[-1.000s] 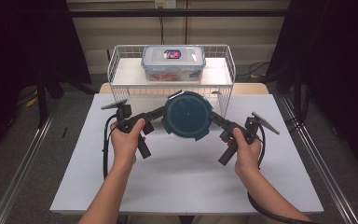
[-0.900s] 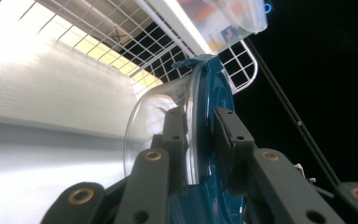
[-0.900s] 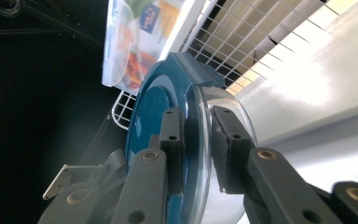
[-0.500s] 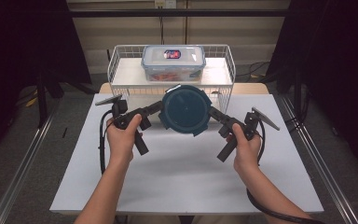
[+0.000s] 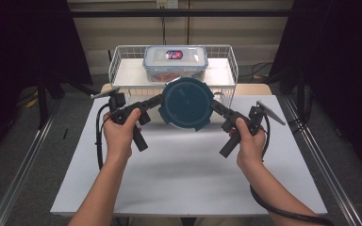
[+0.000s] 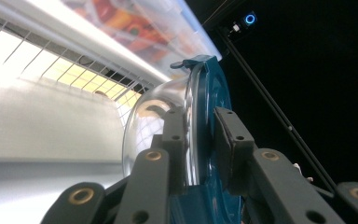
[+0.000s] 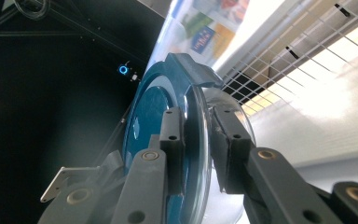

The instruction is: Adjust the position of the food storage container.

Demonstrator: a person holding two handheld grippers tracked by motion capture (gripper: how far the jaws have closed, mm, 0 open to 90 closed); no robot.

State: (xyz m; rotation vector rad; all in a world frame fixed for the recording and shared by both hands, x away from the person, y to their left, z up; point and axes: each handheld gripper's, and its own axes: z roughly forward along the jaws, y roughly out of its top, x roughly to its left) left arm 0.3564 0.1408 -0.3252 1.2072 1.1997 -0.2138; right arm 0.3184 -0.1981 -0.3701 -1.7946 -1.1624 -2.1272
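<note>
A round container (image 5: 186,103) with a teal lid and a clear bowl hangs above the white table (image 5: 184,174), just in front of the wire basket. My left gripper (image 5: 159,100) is shut on its left rim and my right gripper (image 5: 215,106) on its right rim. In the left gripper view the jaws (image 6: 200,123) pinch the lid's edge (image 6: 213,88) and the clear bowl wall between them. The right gripper view has the jaws (image 7: 198,123) clamped on the same rim, teal lid (image 7: 151,107) to the left, clear bowl to the right.
A white wire basket (image 5: 118,63) stands at the table's far edge, directly behind the held container. Inside it sits a clear rectangular box (image 5: 175,62) with a latched lid and colourful contents. Dark curtains flank both sides.
Both hands have risen together with the round container, which now sits higher in the high view and overlaps the basket's front wall. The grips are unchanged.
</note>
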